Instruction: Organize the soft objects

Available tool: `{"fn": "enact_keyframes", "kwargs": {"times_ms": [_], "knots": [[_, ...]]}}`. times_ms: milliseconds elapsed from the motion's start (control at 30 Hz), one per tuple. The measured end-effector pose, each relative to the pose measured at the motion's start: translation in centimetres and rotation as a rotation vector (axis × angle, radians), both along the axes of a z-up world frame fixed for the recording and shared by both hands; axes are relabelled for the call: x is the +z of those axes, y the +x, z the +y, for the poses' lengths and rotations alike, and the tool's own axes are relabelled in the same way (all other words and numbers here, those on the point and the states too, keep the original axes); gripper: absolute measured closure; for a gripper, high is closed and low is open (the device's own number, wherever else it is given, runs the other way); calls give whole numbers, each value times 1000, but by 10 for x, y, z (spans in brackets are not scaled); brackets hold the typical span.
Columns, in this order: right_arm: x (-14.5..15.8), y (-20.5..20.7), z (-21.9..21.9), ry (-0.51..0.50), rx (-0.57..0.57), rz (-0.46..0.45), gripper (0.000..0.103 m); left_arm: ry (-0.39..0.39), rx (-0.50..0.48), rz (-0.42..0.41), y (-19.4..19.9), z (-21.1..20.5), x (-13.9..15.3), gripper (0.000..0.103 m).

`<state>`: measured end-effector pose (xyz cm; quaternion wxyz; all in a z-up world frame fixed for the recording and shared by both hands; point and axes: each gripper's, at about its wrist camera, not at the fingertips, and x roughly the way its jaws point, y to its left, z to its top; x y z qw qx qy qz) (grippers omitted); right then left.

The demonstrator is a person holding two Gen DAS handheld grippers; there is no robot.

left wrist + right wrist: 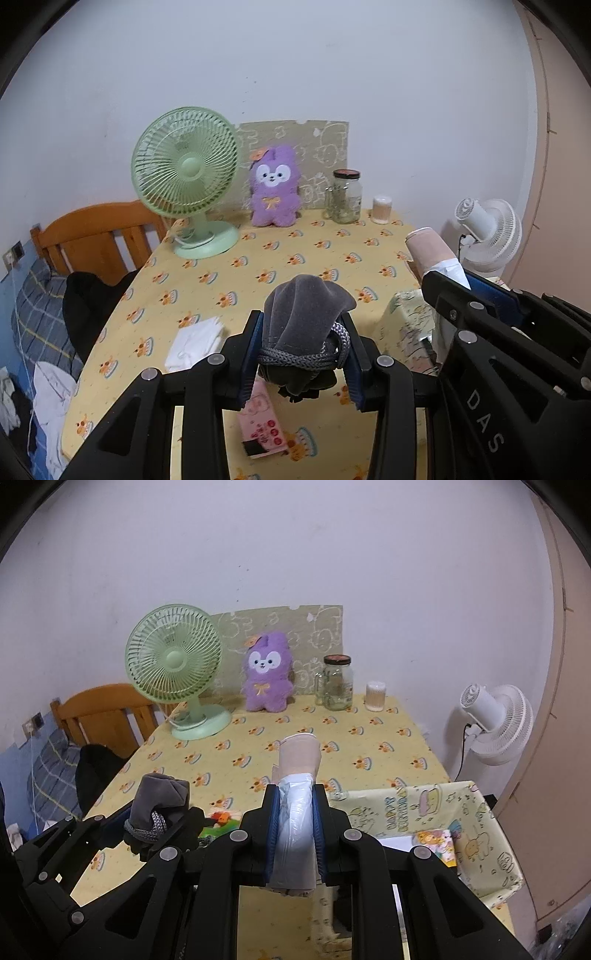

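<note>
Left tongs (303,354) clamp a grey drawstring pouch (306,314); right tongs (295,830) grip a beige roll (297,760), nearer the patterned box (480,834)

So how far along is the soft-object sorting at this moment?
Mid-job. In hand: the left gripper holds a grey drawstring pouch, and the right gripper holds a beige-and-white roll, both above the table. Left: white folded cloth lies loose on the tablecloth. The patterned box beside them shows no soft items clearly.
</note>
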<state>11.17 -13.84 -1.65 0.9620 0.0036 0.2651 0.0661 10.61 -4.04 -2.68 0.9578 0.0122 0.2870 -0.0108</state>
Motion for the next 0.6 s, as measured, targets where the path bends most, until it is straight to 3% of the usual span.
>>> {"fn": "enact_keyframes", "kwargs": {"times_ms": [600], "knots": [[3, 2, -60, 8, -80, -14, 83, -6, -113, -7, 14, -60, 1, 63]]}}
